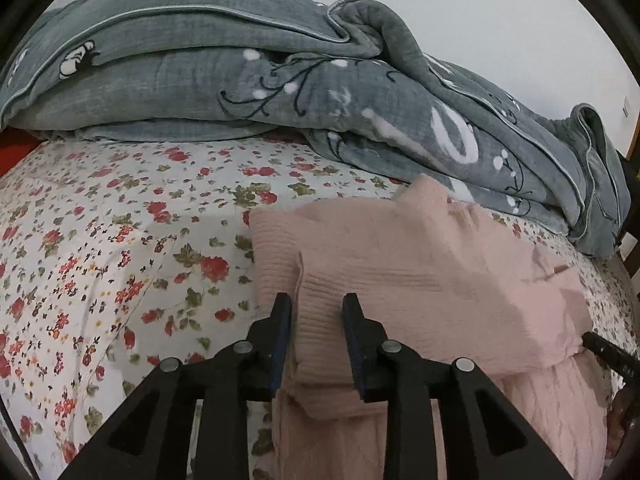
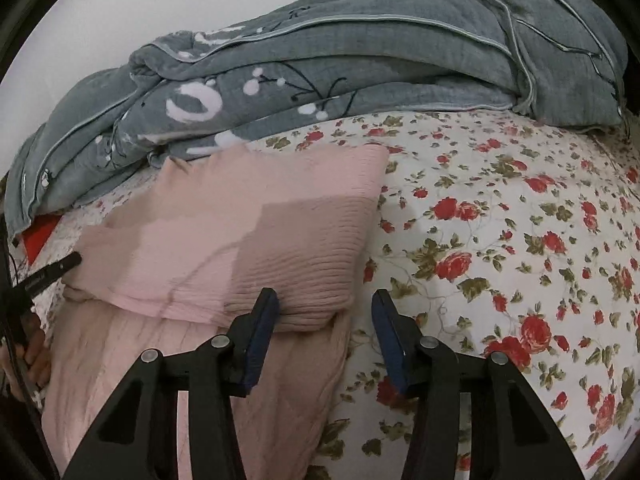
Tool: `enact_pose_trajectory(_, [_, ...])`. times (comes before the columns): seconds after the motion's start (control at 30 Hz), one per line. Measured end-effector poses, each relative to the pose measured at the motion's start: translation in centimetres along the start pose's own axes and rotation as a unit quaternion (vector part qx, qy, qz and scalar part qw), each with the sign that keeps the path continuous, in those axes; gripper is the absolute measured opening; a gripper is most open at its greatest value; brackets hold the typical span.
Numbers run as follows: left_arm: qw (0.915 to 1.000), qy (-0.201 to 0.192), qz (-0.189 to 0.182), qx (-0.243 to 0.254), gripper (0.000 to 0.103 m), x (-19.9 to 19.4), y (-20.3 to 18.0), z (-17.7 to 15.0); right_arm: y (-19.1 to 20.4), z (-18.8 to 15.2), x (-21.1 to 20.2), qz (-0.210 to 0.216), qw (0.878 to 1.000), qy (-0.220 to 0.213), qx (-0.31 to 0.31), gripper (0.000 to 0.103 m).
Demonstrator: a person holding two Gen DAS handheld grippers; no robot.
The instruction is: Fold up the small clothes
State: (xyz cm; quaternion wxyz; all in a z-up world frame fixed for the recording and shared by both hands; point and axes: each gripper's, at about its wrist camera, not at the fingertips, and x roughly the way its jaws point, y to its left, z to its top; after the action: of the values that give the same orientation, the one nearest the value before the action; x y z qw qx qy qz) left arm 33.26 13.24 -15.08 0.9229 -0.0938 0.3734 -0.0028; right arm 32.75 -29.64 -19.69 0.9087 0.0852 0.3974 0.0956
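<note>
— Where's the garment?
— A pink ribbed knit sweater (image 1: 420, 264), folded over, lies on the floral bed sheet (image 1: 100, 240). The left hand-held gripper (image 1: 317, 306) stands narrowly parted, straddling its fold.
— And the right hand-held gripper (image 2: 325, 302)?
— Moderately apart, holding nothing, at the sweater's right corner; the crinkled grey quilt (image 2: 360, 52) lies beyond.
</note>
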Motion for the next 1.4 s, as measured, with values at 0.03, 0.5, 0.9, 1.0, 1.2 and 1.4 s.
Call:
enact_pose_trajectory(0.03, [1.0000,0.004,0.001,0.000,0.041,0.0,-0.1,-0.2,0.2,-0.1,0.0,-0.005,1.000,0.000,-0.004,0.048])
enact_pose_trajectory(0.5, [0.9998,0.004,-0.016,0.011,0.060,-3.6,-0.7,-2.6,1.9,-2.6,-8.4,-0.012,0.996,-0.065,-0.061,0.049])
enact_pose_trajectory(0.9, [0.9999,0.006,-0.004,0.011,0.059,-14.8,0.1,-11.9,3.0,-12.1,-17.8,-0.006,0.996,-0.069,-0.060,0.049])
enact_pose_trajectory(1.0, [0.9997,0.015,-0.015,0.007,0.060,-17.2,0.6,-14.9,3.3,-15.0,-18.4,0.013,0.997,-0.048,-0.066,0.046])
enact_pose_trajectory(1.2, [0.9982,0.048,-0.035,-0.006,0.060,-19.4,0.9,-20.7,3.5,-20.0,-18.8,0.016,0.997,-0.026,-0.070,0.046])
enact_pose_trajectory(1.4, [0.9977,0.052,-0.044,-0.005,0.059,-19.7,-0.4,-21.8,3.4,-22.0,-17.4,0.040,0.998,-0.006,-0.048,0.046])
